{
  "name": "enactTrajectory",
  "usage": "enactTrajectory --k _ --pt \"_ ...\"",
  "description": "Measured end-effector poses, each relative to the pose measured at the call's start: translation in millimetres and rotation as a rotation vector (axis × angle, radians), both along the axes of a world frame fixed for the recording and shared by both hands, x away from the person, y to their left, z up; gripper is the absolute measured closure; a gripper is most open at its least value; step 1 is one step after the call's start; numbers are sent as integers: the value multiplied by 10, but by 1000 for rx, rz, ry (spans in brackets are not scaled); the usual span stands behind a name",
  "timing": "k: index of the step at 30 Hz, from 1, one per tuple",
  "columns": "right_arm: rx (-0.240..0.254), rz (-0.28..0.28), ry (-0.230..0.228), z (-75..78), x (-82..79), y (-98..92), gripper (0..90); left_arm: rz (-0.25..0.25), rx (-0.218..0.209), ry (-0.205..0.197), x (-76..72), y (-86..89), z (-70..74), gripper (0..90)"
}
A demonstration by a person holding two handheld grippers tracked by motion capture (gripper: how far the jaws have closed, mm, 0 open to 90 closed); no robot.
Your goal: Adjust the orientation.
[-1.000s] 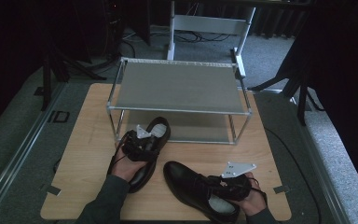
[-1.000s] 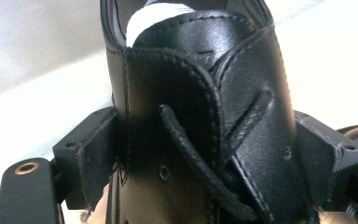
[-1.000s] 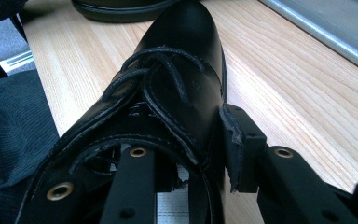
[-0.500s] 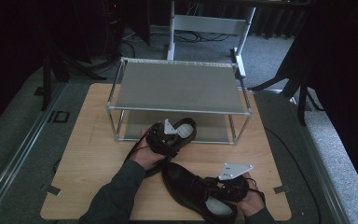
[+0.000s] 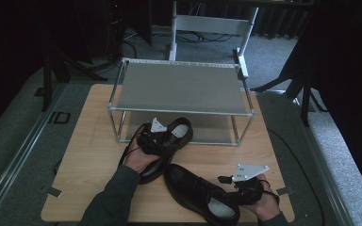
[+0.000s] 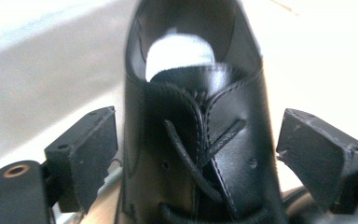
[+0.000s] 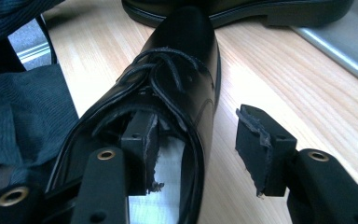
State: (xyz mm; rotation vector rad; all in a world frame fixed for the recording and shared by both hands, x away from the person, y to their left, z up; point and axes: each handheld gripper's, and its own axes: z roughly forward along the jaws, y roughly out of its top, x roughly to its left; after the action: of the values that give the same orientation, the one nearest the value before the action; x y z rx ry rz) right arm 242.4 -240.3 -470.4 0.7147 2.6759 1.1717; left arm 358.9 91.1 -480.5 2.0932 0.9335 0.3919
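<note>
Left shoe (image 5: 162, 141) carried toward the rack (image 5: 179, 89), frame centre.
Left gripper (image 5: 152, 137) likely clamps it; right gripper (image 7: 193, 149) just opened, loosely straddling right shoe (image 7: 168, 84) wall.

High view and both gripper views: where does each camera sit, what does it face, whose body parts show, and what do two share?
High view: above the person's side, looking down on table, rack, lifted shoe, near shoe; both forearms show.
Left gripper view: rides left gripper, facing the lifted shoe it grips.
Right gripper view: rides right gripper, whose jaws have just been opening astride near shoe's side; sleeve shows.
Shared: near shoe, high and right gripper views.
</note>
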Motion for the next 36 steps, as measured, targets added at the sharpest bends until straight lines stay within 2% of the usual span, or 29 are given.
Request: enactTrajectory --k 1,2,3,4,5,6,7,8,9,11,12,13,14,15,16,17,18,19,20,21,22,23,24,27,28,32,34,35,36 --pt "1 5 -8 50 -28 -50 478 13 -5 -9 -81 65 41 150" --pt "1 5 -8 50 -28 -50 478 13 -5 -9 -81 65 41 151" --pt "9 9 -12 65 -33 -68 480 22 -14 -7 -143 123 52 151" --pt "83 10 -14 137 -28 -148 486 43 -19 -8 -242 210 41 150" --pt "83 10 -14 137 -28 -148 486 43 -19 -8 -242 210 41 149" --pt "103 2 -20 164 -22 -174 487 54 -28 -3 -301 266 21 149" --pt "129 -37 -38 222 21 -218 482 78 -17 8 -432 364 -47 135" --pt "130 -44 -44 232 38 -220 479 90 -14 18 -503 410 -95 128" --pt "130 -44 -44 232 38 -220 479 90 -14 18 -503 410 -95 113" --pt "130 -69 -55 229 116 -191 472 129 18 37 -657 506 -217 80" --pt "130 -69 -55 229 116 -191 472 138 5 49 -706 547 -262 80" --pt "125 -90 -58 209 164 -158 470 162 -5 89 -831 630 -378 63" --pt "121 -94 -61 200 185 -142 471 173 -3 103 -888 664 -430 40" --pt "121 -94 -61 200 185 -142 471 173 -3 103 -888 664 -430 40" --pt "114 -101 -60 186 214 -117 475 165 -19 132 -938 708 -494 40" --pt "102 -105 -57 166 256 -85 477 169 -14 149 -958 722 -530 40" --pt "95 -109 -55 156 278 -63 478 166 11 163 -982 723 -577 35" --pt "87 -110 -57 143 314 -29 477 151 42 181 -987 703 -620 37" --pt "87 -110 -57 143 314 -29 477 151 42 181 -987 703 -620 44" --pt "91 -112 -67 140 392 42 476 137 76 181 -983 664 -657 66" --pt "89 -117 -68 144 408 58 476 137 76 181 -983 664 -657 91" --pt "89 -117 -68 144 408 58 476 144 106 172 -975 647 -676 91" --pt "92 -119 -77 152 462 96 476 135 92 185 -955 650 -687 111" --pt "75 -118 -85 146 538 144 480 119 92 192 -934 670 -676 149" --pt "63 -121 -85 141 560 167 485 128 102 187 -916 699 -663 153" --pt "37 -113 -96 128 645 252 494 162 94 186 -859 798 -646 236" --pt "32 -118 -99 130 665 273 498 163 78 205 -801 875 -642 294" --pt "29 -117 -105 131 691 289 502 164 67 204 -776 903 -640 294" --pt "26 -128 -107 129 762 331 502 183 54 200 -718 951 -632 364"
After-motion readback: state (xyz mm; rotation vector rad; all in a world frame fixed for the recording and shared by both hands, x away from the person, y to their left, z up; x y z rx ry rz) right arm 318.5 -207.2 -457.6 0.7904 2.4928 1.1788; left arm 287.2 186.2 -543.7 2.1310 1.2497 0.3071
